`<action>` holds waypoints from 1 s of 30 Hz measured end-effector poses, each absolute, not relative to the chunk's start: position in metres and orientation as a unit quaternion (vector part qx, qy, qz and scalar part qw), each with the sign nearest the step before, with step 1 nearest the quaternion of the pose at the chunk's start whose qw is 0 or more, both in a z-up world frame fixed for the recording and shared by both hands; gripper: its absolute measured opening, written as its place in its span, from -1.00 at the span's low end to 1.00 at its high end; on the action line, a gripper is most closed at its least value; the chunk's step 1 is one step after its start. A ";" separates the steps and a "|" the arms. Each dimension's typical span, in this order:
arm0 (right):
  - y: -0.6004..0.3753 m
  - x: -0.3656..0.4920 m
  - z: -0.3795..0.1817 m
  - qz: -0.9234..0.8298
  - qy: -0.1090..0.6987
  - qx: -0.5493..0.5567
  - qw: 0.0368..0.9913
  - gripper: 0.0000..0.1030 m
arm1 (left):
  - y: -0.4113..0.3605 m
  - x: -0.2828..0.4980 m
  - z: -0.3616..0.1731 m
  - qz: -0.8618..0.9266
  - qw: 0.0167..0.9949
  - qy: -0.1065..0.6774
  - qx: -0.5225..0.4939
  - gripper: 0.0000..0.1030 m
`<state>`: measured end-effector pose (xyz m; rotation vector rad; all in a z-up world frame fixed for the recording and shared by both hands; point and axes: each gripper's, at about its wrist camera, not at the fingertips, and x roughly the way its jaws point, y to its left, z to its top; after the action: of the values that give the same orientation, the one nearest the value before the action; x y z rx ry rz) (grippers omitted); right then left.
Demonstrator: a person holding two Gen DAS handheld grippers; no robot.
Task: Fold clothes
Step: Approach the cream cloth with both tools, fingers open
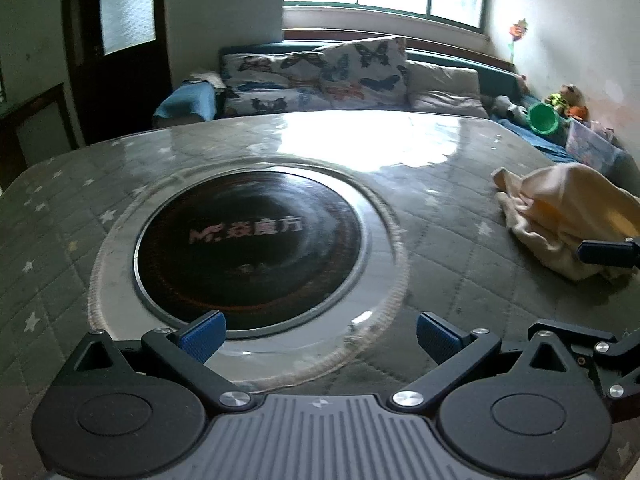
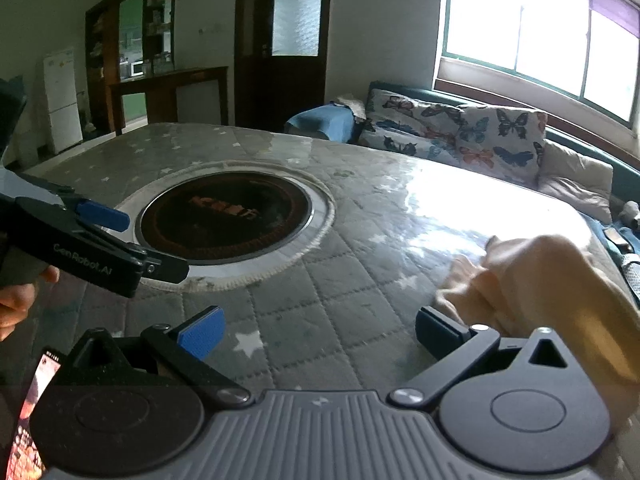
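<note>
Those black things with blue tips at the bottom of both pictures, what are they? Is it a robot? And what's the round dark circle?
It isn't a robot. A person holds two grabbing tools, one in each hand, and each tool carries a little camera that looks forward past its own jaws. One picture comes from the left gripper, the other from the right gripper. Both stand open with nothing between the blue pads.

In the right tool's picture you can see the left tool from the side, with the person's hand holding it.

The round dark circle is a cooker plate set into the table, which has a grey quilted cover with little stars.

The pale cream cloth lies crumpled on the table, right beside the right tool. That is the piece to fold. Nobody holds it yet. Behind is a sofa with butterfly cushions.
</note>
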<state>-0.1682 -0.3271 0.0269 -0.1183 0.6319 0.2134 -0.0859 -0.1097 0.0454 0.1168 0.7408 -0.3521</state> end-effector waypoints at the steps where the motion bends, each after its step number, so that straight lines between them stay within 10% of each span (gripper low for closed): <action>1: -0.329 -0.171 0.027 0.102 0.309 -0.058 0.944 0.98 | -0.112 -0.087 0.046 -0.176 0.915 0.359 0.059 1.00; 30: -0.358 -0.211 0.037 0.044 0.253 -0.045 0.966 1.00 | -0.146 -0.101 0.059 -0.220 0.913 0.334 0.083 1.00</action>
<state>-0.2111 -0.3577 0.0368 -0.0907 0.5112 0.0881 -0.1013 -0.1464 0.0593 0.1720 0.6882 -0.4535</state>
